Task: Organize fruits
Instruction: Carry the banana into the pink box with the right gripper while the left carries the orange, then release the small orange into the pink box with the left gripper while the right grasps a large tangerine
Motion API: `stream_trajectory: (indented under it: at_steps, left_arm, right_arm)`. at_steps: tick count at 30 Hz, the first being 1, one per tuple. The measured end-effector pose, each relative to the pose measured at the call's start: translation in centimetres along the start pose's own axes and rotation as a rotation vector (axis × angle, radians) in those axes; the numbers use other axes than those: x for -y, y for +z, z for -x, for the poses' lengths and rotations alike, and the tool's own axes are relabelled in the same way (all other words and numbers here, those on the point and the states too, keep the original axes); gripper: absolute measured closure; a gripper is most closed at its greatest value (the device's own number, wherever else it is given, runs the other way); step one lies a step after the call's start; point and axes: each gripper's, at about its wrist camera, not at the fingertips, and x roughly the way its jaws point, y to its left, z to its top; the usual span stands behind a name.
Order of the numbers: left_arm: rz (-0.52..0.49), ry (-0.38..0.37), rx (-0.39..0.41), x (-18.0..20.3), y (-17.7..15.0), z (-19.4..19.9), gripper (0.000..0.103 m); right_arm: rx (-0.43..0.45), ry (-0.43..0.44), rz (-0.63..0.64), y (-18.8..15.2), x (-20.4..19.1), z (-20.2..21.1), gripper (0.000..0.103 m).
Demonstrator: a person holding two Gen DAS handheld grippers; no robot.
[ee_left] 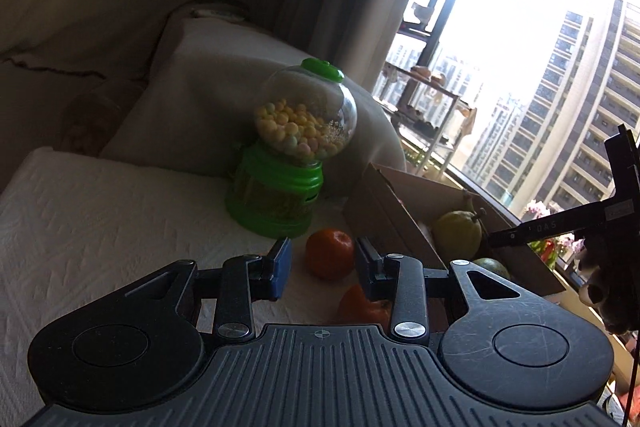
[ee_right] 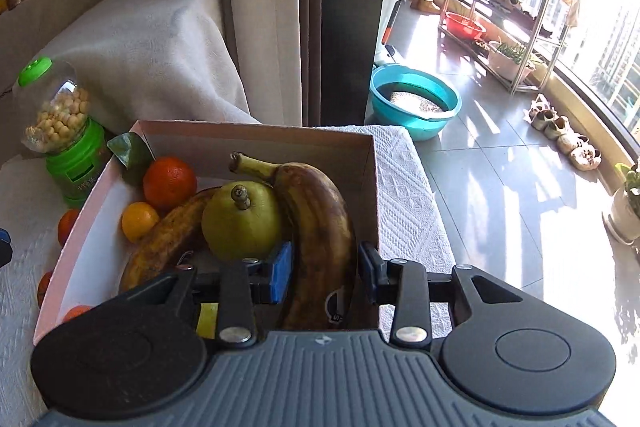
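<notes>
The right gripper [ee_right: 325, 277] is clamped on a banana [ee_right: 320, 227], the pads pressing its brown flanks near the lower end; this grip low on the fruit leaves the stem end free to lead into the box [ee_right: 256, 137]. The banana's long axis runs away from the gripper toward the far wall of the box, with the stem [ee_right: 252, 163] pointing to the far left and the curve bowing toward the right wall. It lies against a pear [ee_right: 242, 223], which stands stem up at mid-box; a second banana [ee_right: 172, 235] slants along the left side, with two oranges [ee_right: 170, 183] toward the far left corner. Whether the held banana already rests on the box floor cannot be told, as the gripper body hides its lower end. The left gripper [ee_left: 322, 267] has its jaws released, with nothing between the pads; it is aimed at an orange [ee_left: 330, 253] on the white cloth [ee_left: 120, 219], just outside the box's left wall, probably the next fruit to collect. Another orange [ee_left: 362, 305] lies nearer, partly hidden. A candy dispenser [ee_left: 288, 155] stands behind them on the cloth.
</notes>
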Motion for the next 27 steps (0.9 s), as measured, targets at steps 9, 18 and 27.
stream_trajectory:
  at_steps: [9, 18, 27]
  left_arm:
    - [0.013, 0.109, -0.040, -1.7, -0.5, 1.4, 0.064]
    - [0.080, 0.176, -0.048, -4.4, -0.8, 3.4, 0.064]
    - [0.093, 0.143, -0.067, -4.7, -0.7, 3.4, 0.064]
  right_arm:
    - [0.105, 0.061, 0.145, 0.6, -5.7, 5.2, 0.046]
    - [0.064, 0.162, 0.571, -2.3, -19.8, 3.7, 0.045]
    - [0.018, 0.112, 0.721, -4.2, -23.4, 1.7, 0.046]
